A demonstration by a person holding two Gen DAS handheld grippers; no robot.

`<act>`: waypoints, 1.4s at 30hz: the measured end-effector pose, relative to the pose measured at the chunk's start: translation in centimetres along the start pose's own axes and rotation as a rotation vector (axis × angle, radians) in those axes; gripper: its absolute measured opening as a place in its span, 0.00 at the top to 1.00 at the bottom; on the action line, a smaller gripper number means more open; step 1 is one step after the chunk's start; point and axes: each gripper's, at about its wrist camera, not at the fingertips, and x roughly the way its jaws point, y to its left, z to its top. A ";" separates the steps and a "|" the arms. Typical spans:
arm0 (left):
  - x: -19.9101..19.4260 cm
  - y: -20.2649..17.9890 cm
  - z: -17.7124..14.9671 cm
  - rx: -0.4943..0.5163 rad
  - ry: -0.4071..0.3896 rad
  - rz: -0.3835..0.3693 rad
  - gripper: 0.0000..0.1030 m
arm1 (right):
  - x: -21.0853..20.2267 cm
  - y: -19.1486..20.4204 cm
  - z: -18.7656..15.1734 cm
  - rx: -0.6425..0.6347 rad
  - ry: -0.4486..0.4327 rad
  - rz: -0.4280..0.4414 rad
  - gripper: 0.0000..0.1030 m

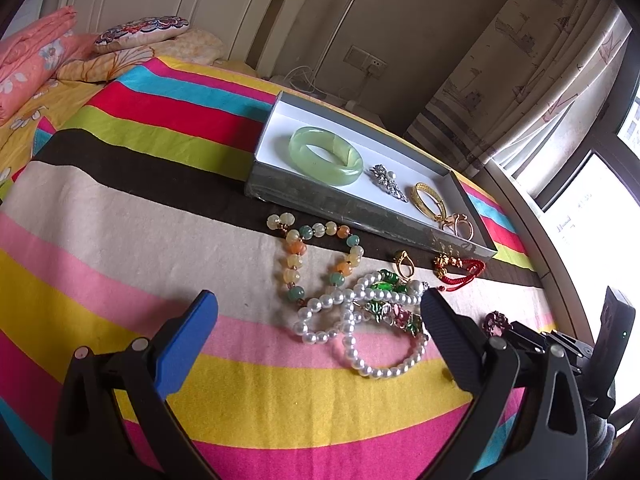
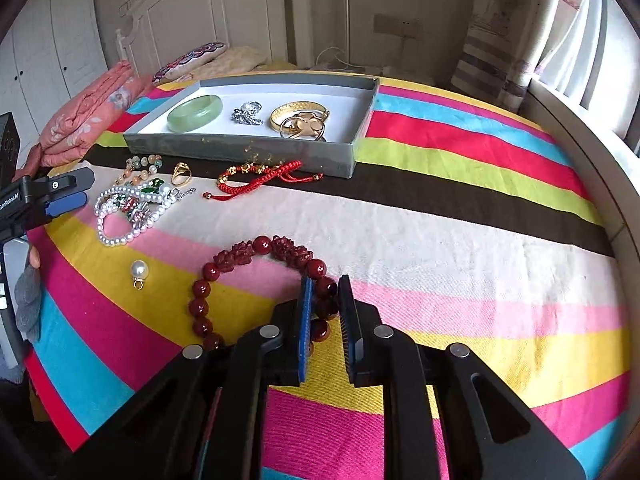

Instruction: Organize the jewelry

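A grey box [image 2: 240,148] with a white inside holds a green jade bangle [image 2: 195,113], a silver brooch [image 2: 247,114] and gold bangles [image 2: 298,120]. My right gripper [image 2: 325,285] is shut on a dark red bead bracelet [image 2: 240,254] that lies on the striped bedspread. My left gripper [image 1: 320,304] is open above a white pearl strand [image 1: 360,328] tangled with a green brooch [image 1: 386,282]. It also shows at the left of the right wrist view [image 2: 66,196]. The box [image 1: 352,212] and jade bangle [image 1: 326,156] show in the left wrist view.
In front of the box lie a coloured bead bracelet [image 1: 316,256], a gold ring [image 2: 182,173], a red cord bracelet [image 2: 256,176] and a loose pearl pendant [image 2: 139,271]. Folded pink bedding [image 2: 92,116] and pillows sit by the headboard. A window ledge runs along the right.
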 end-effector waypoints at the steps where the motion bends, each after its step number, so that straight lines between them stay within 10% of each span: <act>1: 0.0 -0.2 -0.1 0.014 -0.001 -0.004 0.02 | 0.0 0.2 0.0 -0.013 0.001 0.001 0.78; 16: 1.7 -9.0 -0.6 0.266 0.005 -0.019 0.06 | -2.2 -3.8 -0.9 0.141 -0.088 -0.016 0.87; 23: 8.3 -17.8 -1.0 0.553 0.115 0.014 0.35 | -2.6 -6.5 -1.1 0.265 -0.124 0.019 0.87; 32: 12.3 -19.8 -1.4 0.628 0.165 0.015 0.93 | -2.7 -6.6 -1.1 0.263 -0.130 0.055 0.87; 42: 7.8 -16.8 -0.5 0.492 0.051 -0.059 0.96 | -3.1 -6.6 -1.1 0.259 -0.156 0.071 0.87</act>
